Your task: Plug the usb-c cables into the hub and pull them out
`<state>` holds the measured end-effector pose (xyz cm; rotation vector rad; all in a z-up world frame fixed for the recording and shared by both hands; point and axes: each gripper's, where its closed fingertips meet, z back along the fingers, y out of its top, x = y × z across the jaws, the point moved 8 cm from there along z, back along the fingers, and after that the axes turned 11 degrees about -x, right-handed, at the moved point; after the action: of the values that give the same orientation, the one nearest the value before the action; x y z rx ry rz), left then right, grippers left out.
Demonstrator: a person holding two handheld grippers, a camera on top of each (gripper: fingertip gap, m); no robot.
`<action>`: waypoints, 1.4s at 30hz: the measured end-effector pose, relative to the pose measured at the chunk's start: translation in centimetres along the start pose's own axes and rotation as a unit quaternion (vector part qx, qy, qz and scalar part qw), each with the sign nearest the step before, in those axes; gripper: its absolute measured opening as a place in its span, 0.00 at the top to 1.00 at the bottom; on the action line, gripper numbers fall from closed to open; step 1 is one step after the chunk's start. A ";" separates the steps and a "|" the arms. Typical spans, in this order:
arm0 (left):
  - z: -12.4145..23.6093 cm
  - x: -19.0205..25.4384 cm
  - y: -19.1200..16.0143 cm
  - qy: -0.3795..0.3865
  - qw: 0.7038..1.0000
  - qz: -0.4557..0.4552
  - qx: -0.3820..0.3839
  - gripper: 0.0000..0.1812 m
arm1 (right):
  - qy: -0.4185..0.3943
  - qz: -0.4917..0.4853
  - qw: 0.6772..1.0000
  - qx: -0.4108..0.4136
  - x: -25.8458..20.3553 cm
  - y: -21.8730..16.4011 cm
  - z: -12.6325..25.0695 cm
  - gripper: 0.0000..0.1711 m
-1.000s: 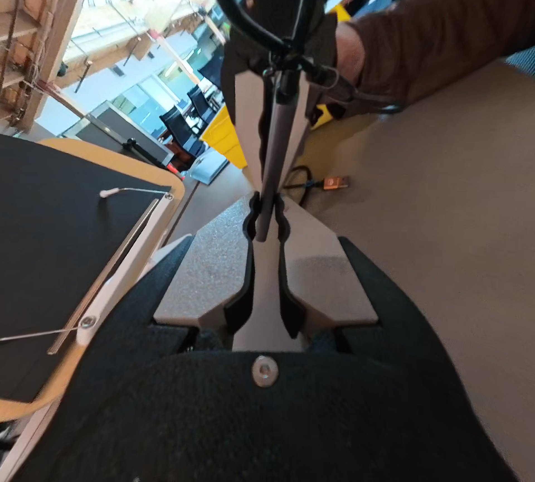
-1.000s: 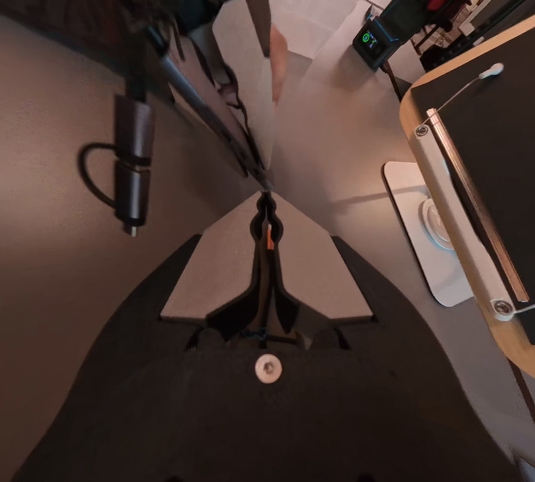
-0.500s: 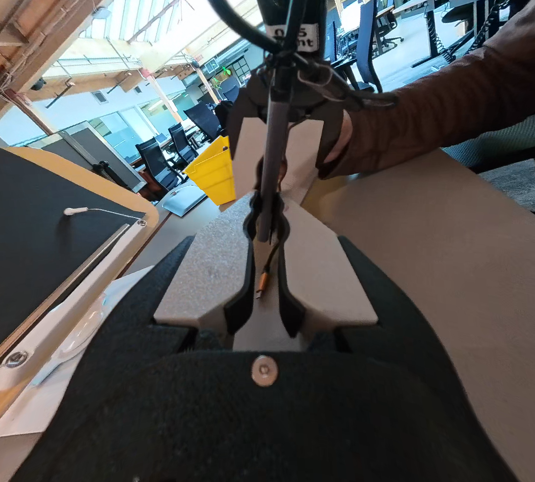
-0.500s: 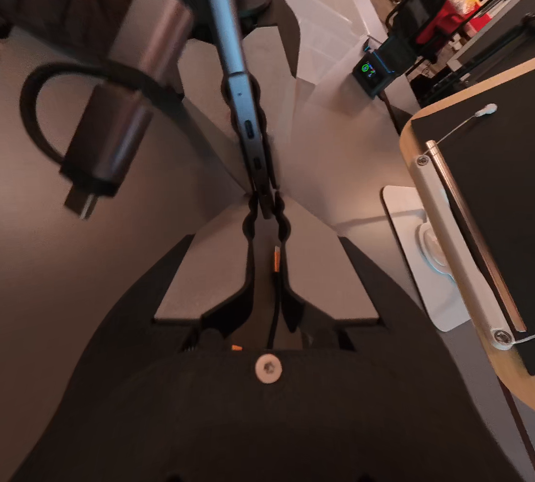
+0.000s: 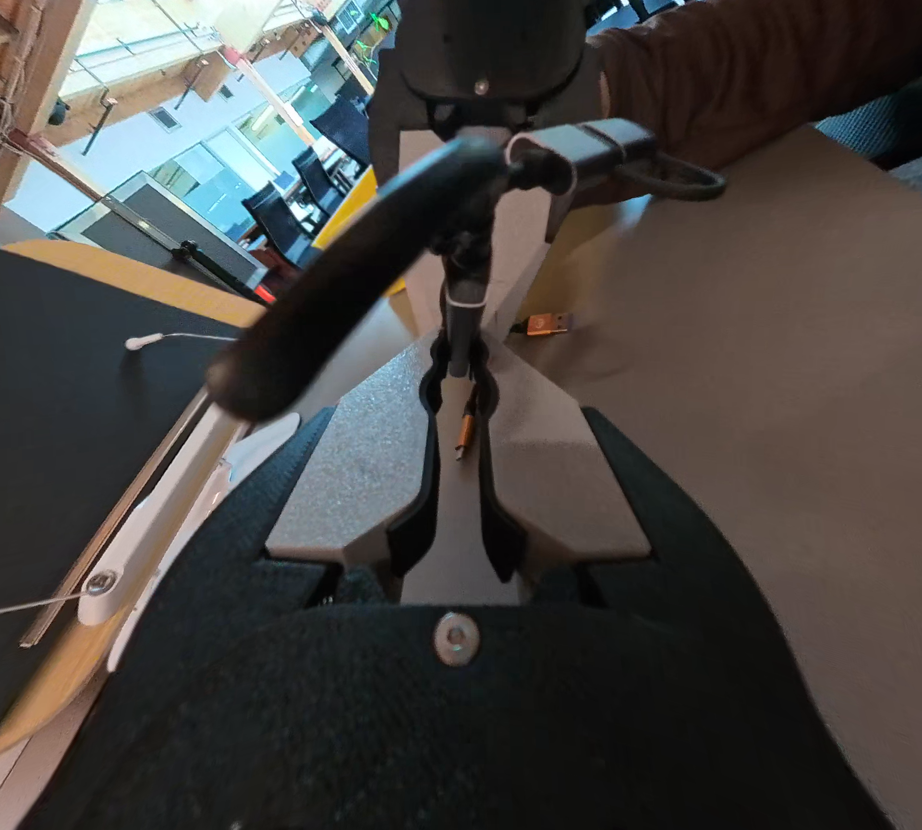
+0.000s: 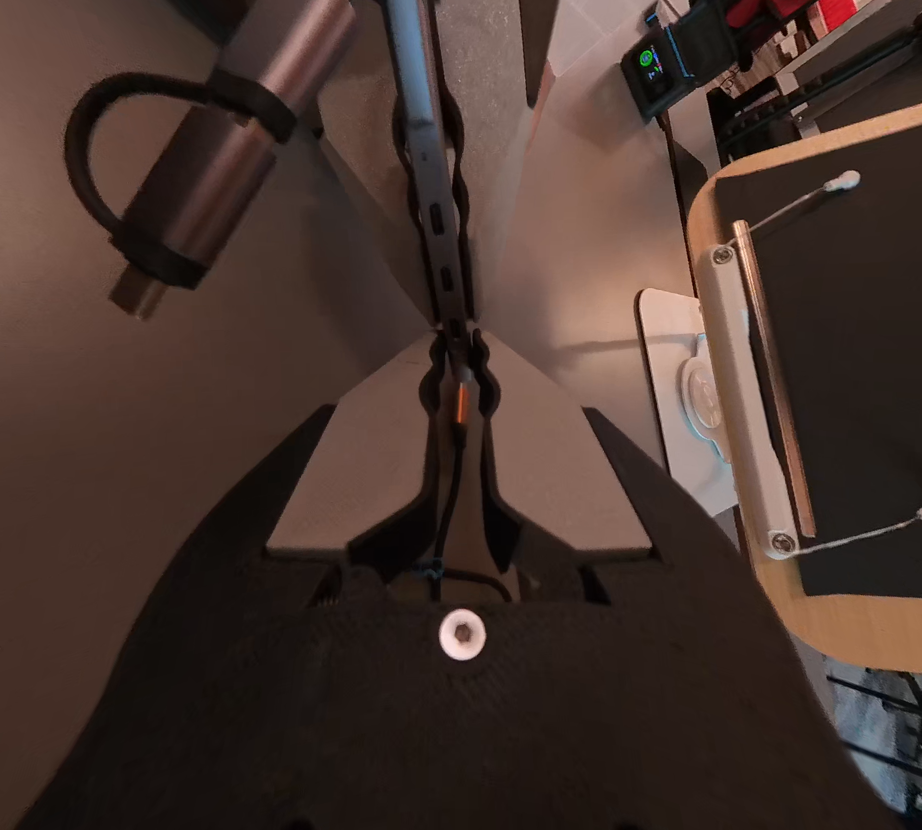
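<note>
Slim grey hub (image 6: pixel 433 187) held in the air above the table, long axis running straight between the two grippers, port edge showing in the right wrist view. Left gripper (image 5: pixel 459 359) jaws clamped on one end of the hub; right gripper (image 6: pixel 456 347) jaws pinched on the other end. Hub's own lead with grey plug (image 6: pixel 234 167) dangles left. Orange usb-c plug (image 5: pixel 466 427) lies below on the plain beige table (image 5: pixel 748 357). Black-topped wooden board (image 5: pixel 75 382) beside it; open office with chairs (image 5: pixel 279 217) behind
</note>
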<state>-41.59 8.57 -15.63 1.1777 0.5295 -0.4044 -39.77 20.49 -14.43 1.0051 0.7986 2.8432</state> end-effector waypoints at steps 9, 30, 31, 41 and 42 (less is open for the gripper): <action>0.8 -0.6 0.6 0.002 1.000 0.005 0.020 0.97 | -0.006 -0.022 1.000 0.021 0.7 -0.3 0.8 0.94; -0.7 0.5 -0.5 0.006 0.999 -0.010 -0.045 0.96 | 0.000 0.008 0.999 -0.035 -0.3 -0.6 -0.8 0.97; -0.7 0.5 -0.5 0.004 0.999 -0.012 -0.049 0.96 | 0.001 0.007 0.999 -0.035 -0.3 -0.6 -0.8 0.97; -0.9 0.5 -0.7 0.012 0.997 -0.030 -0.070 0.96 | 0.001 0.002 0.999 -0.036 -0.2 -0.8 -1.2 0.97; -0.9 0.4 -0.6 0.015 0.996 -0.036 -0.075 0.96 | -0.002 -0.001 1.000 -0.031 -0.1 -0.8 -1.1 0.97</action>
<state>-41.73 9.16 -16.58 1.0244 0.6199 -0.4018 -40.46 20.68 -15.62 1.0008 0.7066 2.8452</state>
